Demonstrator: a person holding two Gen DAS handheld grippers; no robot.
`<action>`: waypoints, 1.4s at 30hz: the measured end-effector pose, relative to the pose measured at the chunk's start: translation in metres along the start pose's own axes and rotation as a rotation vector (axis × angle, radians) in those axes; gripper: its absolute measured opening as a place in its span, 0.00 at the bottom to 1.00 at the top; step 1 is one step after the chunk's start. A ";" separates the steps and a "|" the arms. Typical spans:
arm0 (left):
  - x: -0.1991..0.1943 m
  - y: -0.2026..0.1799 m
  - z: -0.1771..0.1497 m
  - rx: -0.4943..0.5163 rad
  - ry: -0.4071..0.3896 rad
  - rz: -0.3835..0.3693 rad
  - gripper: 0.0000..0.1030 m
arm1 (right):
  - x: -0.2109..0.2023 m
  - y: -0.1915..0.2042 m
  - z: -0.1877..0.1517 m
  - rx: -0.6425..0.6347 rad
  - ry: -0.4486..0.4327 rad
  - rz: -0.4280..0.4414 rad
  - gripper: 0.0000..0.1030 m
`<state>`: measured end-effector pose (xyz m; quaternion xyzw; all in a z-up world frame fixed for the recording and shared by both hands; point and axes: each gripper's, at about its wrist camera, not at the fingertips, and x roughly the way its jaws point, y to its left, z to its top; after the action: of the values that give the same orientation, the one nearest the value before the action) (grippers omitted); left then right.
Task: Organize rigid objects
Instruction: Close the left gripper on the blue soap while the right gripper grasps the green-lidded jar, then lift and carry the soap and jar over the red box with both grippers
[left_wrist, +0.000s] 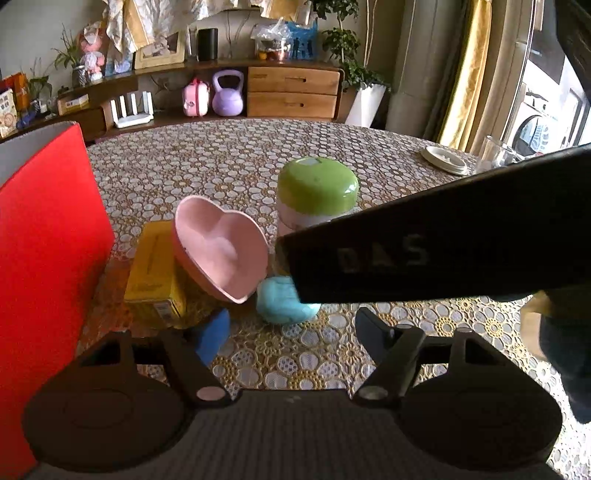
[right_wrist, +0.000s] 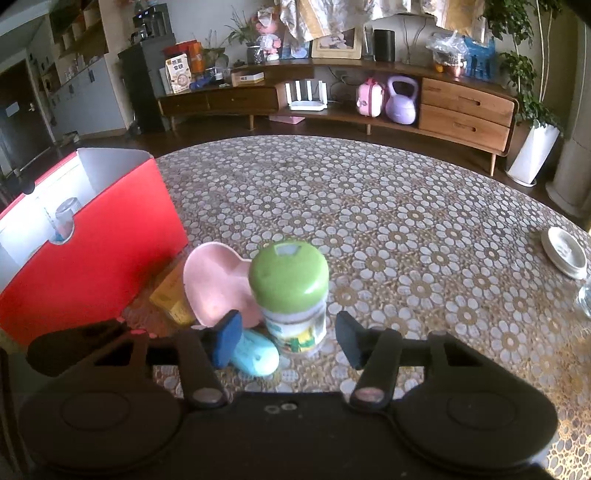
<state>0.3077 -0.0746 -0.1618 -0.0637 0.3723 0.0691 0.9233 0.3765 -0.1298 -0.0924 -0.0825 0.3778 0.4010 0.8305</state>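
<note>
A green-lidded jar (right_wrist: 291, 295) stands upright on the table; it also shows in the left wrist view (left_wrist: 316, 194). A pink heart-shaped dish (left_wrist: 219, 251) (right_wrist: 214, 282) leans on a yellow box (left_wrist: 157, 277) (right_wrist: 173, 295). A light blue lump (left_wrist: 282, 301) (right_wrist: 256, 352) lies in front of them. My left gripper (left_wrist: 295, 338) is open and empty, just short of the blue lump. My right gripper (right_wrist: 290, 341) is open, its fingers on either side of the jar's base, not touching. The right gripper's black body (left_wrist: 443, 243) crosses the left wrist view, hiding the jar's lower part.
A red open box (right_wrist: 92, 254) (left_wrist: 44, 258) stands at the left and holds a glass (right_wrist: 66, 216). A white lid (right_wrist: 565, 251) (left_wrist: 445, 158) and a clear glass (left_wrist: 493, 153) (right_wrist: 585, 299) sit at the table's right edge. A sideboard stands beyond the table.
</note>
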 end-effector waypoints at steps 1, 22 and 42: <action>0.001 -0.001 0.001 0.004 -0.001 0.004 0.67 | 0.002 0.000 0.001 0.000 -0.002 -0.001 0.52; -0.010 0.002 -0.002 0.033 -0.002 0.005 0.37 | -0.031 -0.006 -0.017 0.134 -0.088 -0.064 0.40; -0.092 0.021 -0.008 0.043 -0.019 -0.074 0.37 | -0.117 0.044 -0.032 0.146 -0.148 -0.128 0.40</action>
<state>0.2325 -0.0631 -0.1047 -0.0569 0.3625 0.0272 0.9298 0.2805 -0.1855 -0.0264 -0.0158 0.3375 0.3234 0.8839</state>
